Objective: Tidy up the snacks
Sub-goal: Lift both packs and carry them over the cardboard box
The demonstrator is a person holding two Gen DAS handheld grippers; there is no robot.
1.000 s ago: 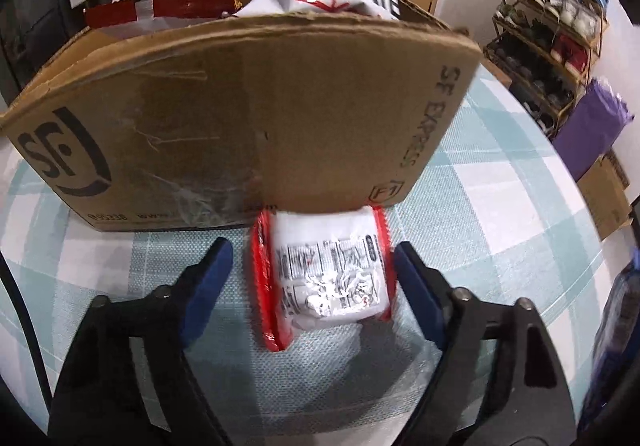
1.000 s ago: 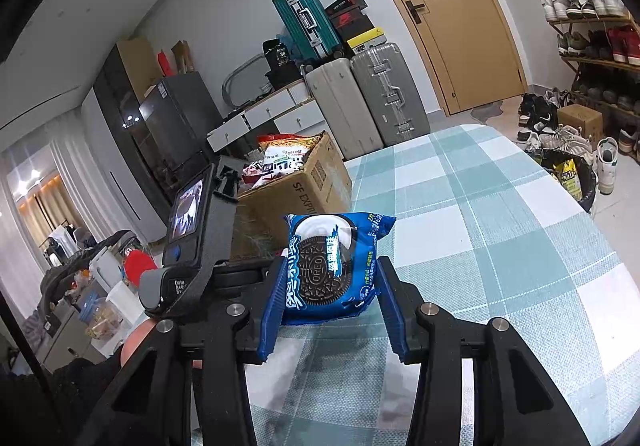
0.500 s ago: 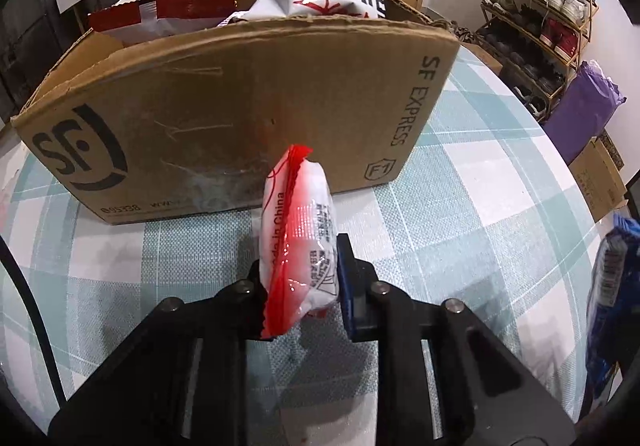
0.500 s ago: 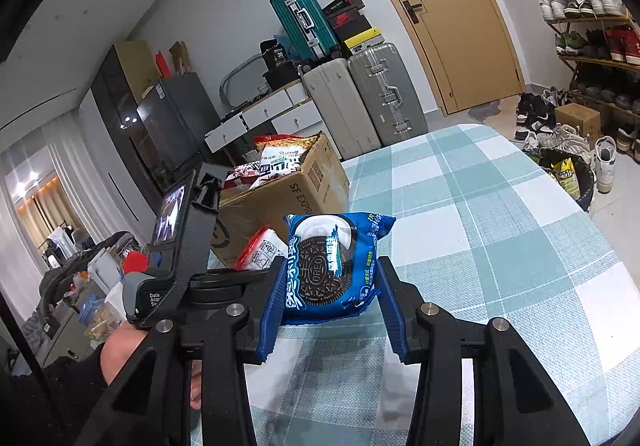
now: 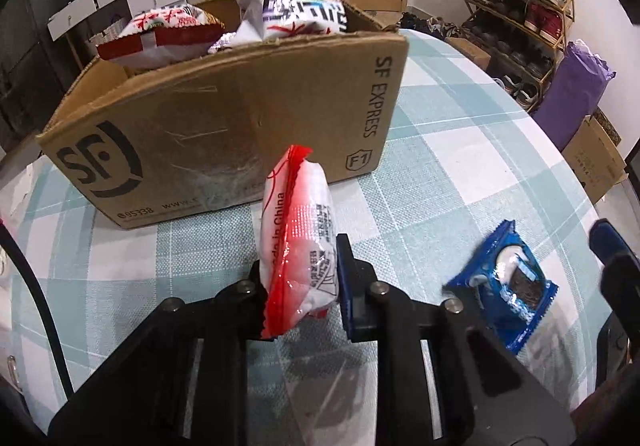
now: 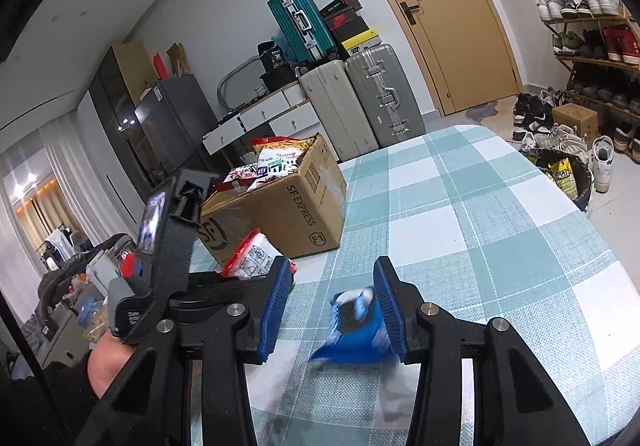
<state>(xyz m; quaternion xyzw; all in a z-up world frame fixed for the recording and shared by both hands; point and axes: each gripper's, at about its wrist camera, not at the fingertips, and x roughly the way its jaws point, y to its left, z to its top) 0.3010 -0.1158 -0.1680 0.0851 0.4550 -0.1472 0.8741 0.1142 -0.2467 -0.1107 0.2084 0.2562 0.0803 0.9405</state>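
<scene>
While the right gripper (image 6: pixel 330 310) gapes, the left gripper (image 5: pixel 302 286) clamps the red-white packet (image 5: pixel 298 246).

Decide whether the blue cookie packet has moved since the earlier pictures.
Yes. The blue cookie packet has dropped from the opened right claw towards the checked tablecloth.

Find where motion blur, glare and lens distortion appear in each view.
Right wrist view: the blue packet is smeared by motion; the door bows from fisheye. Left wrist view: glare on the red packet, the box edge curves, black vignette at corners.
</scene>
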